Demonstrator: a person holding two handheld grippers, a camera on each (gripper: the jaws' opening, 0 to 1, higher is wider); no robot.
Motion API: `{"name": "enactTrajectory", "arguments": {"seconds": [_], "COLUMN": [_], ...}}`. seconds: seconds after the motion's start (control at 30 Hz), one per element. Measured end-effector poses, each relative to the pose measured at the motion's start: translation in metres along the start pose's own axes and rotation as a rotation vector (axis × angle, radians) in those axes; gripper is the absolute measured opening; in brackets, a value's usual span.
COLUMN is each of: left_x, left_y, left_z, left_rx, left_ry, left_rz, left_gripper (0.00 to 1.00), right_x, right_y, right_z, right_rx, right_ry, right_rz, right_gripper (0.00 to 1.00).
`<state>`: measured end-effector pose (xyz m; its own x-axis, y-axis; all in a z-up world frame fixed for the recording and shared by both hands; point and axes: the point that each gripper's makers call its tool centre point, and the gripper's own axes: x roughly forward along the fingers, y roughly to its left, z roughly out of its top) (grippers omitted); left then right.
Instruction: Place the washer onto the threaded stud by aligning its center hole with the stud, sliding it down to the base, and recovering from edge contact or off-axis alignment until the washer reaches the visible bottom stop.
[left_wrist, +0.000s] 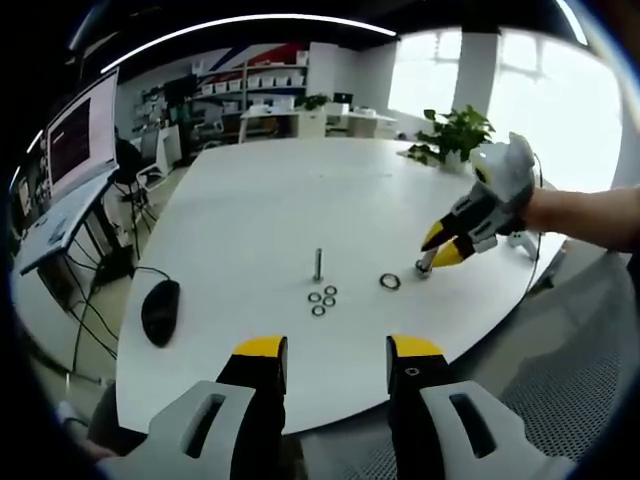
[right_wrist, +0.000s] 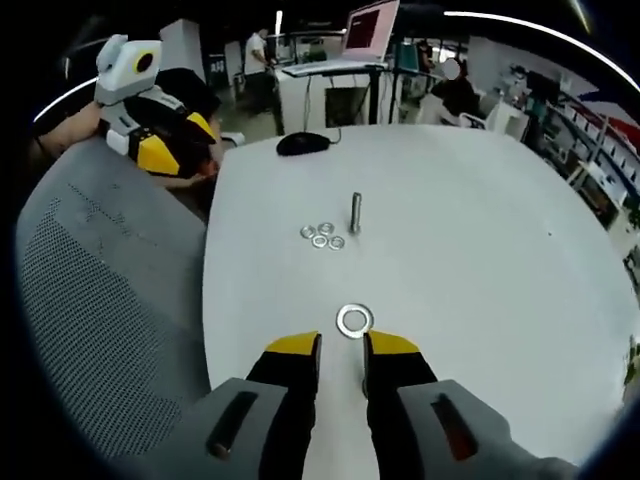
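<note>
You were at the pickup: your right gripper (right_wrist: 341, 345), jaws narrowly parted and empty, hovered by the flat silver steel washer (right_wrist: 353, 320); the upright threaded metal stud (right_wrist: 355, 212) waited beyond, left gripper (left_wrist: 336, 350) wide.

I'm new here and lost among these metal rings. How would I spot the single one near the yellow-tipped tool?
Start at the white table and find the upright threaded stud near its middle, with four small washers clustered at its foot. Now look toward the right gripper: the large washer lies flat just ahead of its tips. It is alone and clearly bigger than the clustered ones.
</note>
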<state>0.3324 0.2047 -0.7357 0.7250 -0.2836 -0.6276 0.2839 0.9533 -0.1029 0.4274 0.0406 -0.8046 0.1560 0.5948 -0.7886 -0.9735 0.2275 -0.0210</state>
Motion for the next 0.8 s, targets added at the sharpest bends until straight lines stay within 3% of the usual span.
{"name": "enactTrajectory", "arguments": {"seconds": [0.27, 0.4, 0.5, 0.67, 0.8], "left_x": [0.000, 0.000, -0.001, -0.003, -0.004], "left_y": [0.000, 0.000, 0.008, 0.007, 0.013], "left_z": [-0.001, -0.003, -0.008, -0.002, -0.005], "left_rx": [0.001, 0.022, 0.025, 0.037, 0.038], "left_ry": [0.003, 0.018, 0.033, 0.000, 0.006], "left_rz": [-0.001, -0.002, 0.017, 0.016, 0.034], "left_gripper": [0.37, 0.35, 0.33, 0.33, 0.36], "right_x": [0.015, 0.020, 0.019, 0.013, 0.005], "right_y": [0.009, 0.013, 0.015, 0.016, 0.014], "right_z": [-0.005, -0.007, -0.004, 0.005, 0.014], "right_rx": [-0.159, -0.176, -0.201, -0.219, -0.297], "right_ry": [0.113, 0.146, 0.160, 0.165, 0.206], "right_rz": [0.060, 0.093, 0.109, 0.127, 0.134], "right_gripper": [0.19, 0.19, 0.19, 0.18, 0.17]}}
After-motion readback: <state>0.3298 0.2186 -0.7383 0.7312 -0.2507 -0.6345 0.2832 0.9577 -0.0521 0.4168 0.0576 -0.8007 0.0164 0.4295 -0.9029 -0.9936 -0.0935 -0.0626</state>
